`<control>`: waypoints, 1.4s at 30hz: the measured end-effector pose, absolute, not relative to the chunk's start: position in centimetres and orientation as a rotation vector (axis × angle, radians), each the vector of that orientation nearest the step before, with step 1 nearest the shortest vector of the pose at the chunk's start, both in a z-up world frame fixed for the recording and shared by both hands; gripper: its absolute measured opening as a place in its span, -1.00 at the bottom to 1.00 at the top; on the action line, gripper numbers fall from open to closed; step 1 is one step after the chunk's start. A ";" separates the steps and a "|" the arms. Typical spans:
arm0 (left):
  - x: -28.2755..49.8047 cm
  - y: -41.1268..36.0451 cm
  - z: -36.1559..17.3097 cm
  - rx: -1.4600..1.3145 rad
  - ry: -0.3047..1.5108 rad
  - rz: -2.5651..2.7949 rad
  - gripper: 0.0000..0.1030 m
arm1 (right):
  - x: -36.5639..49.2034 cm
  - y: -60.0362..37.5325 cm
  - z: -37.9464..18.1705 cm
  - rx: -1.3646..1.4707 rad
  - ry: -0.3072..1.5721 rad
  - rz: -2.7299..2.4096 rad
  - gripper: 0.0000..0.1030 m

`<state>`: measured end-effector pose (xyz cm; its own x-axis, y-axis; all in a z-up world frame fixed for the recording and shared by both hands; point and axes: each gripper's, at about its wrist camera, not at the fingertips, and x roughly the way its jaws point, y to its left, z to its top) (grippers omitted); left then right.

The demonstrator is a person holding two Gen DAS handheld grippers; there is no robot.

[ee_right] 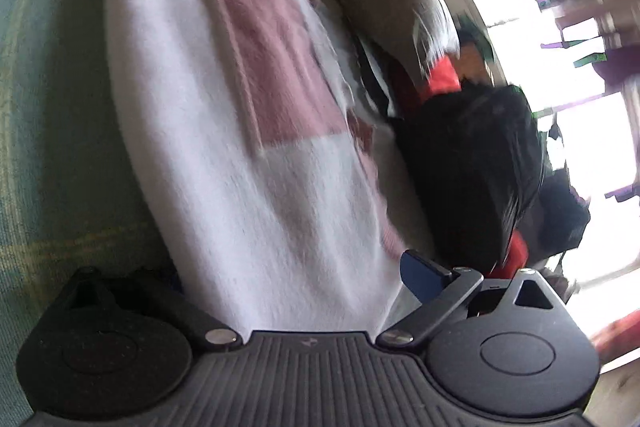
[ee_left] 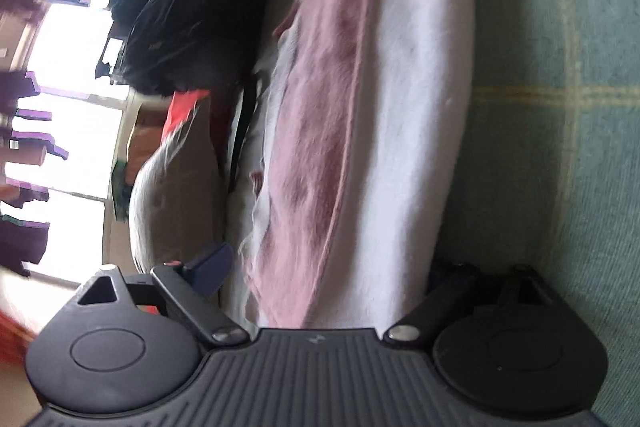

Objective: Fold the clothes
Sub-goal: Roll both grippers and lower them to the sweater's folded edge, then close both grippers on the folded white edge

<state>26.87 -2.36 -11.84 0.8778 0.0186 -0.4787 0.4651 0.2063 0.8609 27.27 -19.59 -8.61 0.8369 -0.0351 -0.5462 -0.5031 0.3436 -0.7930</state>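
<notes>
Grippers flank a fluffy white-and-pink garment (ee_left: 360,115) spread on a green plaid cover (ee_left: 560,107): the left gripper (ee_left: 320,267) and the right gripper (ee_right: 288,267) each stand wide open, the cloth's edge between the fingers, with no pad seen pressing on it. Beyond the garment lie a black bag (ee_right: 472,167) and grey and red clothes (ee_left: 176,187).

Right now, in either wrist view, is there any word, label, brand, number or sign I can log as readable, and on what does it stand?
None can be read.
A small pale mark on the left gripper body: too small to read.
A like mark on the right gripper body: too small to read.
The white and pink garment and black bag show no text.
</notes>
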 end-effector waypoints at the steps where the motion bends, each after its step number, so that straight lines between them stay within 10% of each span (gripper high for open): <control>1: 27.1 -2.8 -11.8 1.346 0.431 -0.323 0.68 | 27.1 -19.2 -8.7 -1.201 0.528 0.328 0.74; 7: 26.8 -6.7 -14.0 1.418 0.430 -0.317 -0.48 | 24.3 -15.0 -12.4 -1.404 0.451 0.370 -0.59; 15: 23.0 -6.2 -16.1 1.559 0.374 -0.271 -0.62 | 24.5 -16.2 -12.0 -1.386 0.422 0.339 -0.38; 19: 23.5 -6.6 -17.0 1.518 0.395 -0.267 -0.85 | 24.8 -15.9 -12.9 -1.371 0.432 0.330 -0.67; 42: 13.6 -4.2 -8.4 1.372 0.404 -0.374 -0.82 | 15.8 -17.9 -3.6 -1.224 0.506 0.507 -0.77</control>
